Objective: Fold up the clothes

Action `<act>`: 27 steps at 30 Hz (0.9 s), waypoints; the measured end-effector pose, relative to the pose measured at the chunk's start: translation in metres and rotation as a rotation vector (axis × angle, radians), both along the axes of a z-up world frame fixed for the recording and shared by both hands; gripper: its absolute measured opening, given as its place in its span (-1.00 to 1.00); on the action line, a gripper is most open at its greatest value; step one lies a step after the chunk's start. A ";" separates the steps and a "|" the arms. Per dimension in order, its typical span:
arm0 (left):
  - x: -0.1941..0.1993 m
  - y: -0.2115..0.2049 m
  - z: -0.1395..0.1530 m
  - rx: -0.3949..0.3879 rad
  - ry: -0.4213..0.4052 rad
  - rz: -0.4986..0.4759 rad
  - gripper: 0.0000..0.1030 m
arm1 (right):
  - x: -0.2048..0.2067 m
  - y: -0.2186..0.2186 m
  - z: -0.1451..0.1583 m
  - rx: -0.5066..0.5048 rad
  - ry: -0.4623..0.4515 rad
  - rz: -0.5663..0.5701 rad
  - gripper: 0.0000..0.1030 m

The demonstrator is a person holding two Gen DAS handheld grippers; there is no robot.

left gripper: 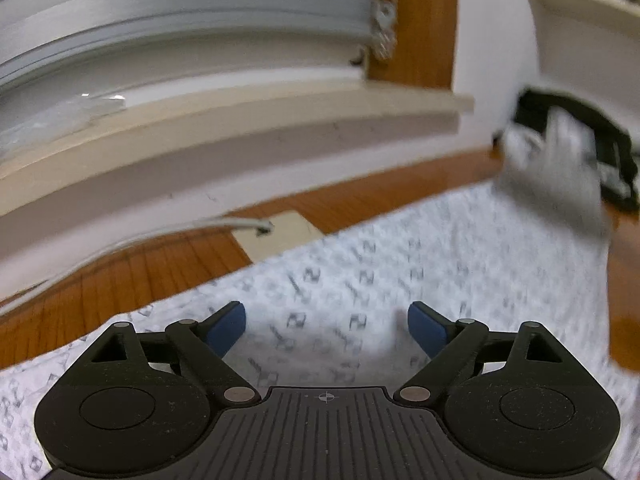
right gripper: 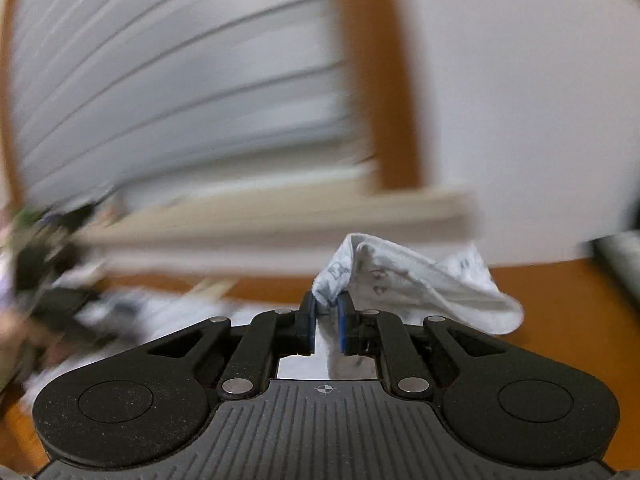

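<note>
A white garment (left gripper: 380, 280) with a small grey print lies spread on the wooden table (left gripper: 120, 280). My left gripper (left gripper: 326, 330) hovers low over it, jaws wide open, nothing between the blue pads. At the far right of the left wrist view the other gripper (left gripper: 576, 136) shows as a dark blur lifting a corner of the cloth. In the right wrist view my right gripper (right gripper: 326, 312) is shut on a bunched fold of the garment (right gripper: 420, 280), held up above the table (right gripper: 560, 300). The cloth drapes to the right of the pads.
A pale window sill (left gripper: 240, 120) and grey blinds (left gripper: 180, 20) run along the far wall, with a wooden frame post (left gripper: 420, 20). A beige plate with a grey cable (left gripper: 272, 232) lies at the table's back. A dark blurred shape (right gripper: 48, 280) sits at the left of the right wrist view.
</note>
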State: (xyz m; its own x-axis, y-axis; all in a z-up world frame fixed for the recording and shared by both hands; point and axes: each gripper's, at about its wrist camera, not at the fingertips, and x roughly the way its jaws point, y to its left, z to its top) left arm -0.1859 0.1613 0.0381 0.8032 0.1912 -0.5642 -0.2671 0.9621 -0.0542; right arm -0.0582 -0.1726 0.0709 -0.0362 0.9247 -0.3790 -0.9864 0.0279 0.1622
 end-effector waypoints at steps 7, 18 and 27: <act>0.019 -0.018 0.029 -0.124 -0.105 -0.081 0.96 | -0.048 0.002 -0.048 -0.081 -0.025 0.110 -0.77; 0.132 -0.093 0.029 -0.106 -0.006 -0.265 0.96 | -0.054 -0.008 -0.056 -0.051 -0.067 0.062 -0.72; 0.217 -0.161 0.003 0.071 0.174 -0.352 0.55 | -0.050 -0.003 -0.064 -0.066 -0.046 0.049 -0.68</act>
State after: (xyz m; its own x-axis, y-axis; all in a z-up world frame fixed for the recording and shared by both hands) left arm 0.0308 0.0008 0.0415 0.7198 -0.0352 -0.6932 0.0805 0.9962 0.0331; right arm -0.1078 -0.1752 0.0073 -0.0618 0.8954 -0.4410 -0.9931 -0.0112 0.1165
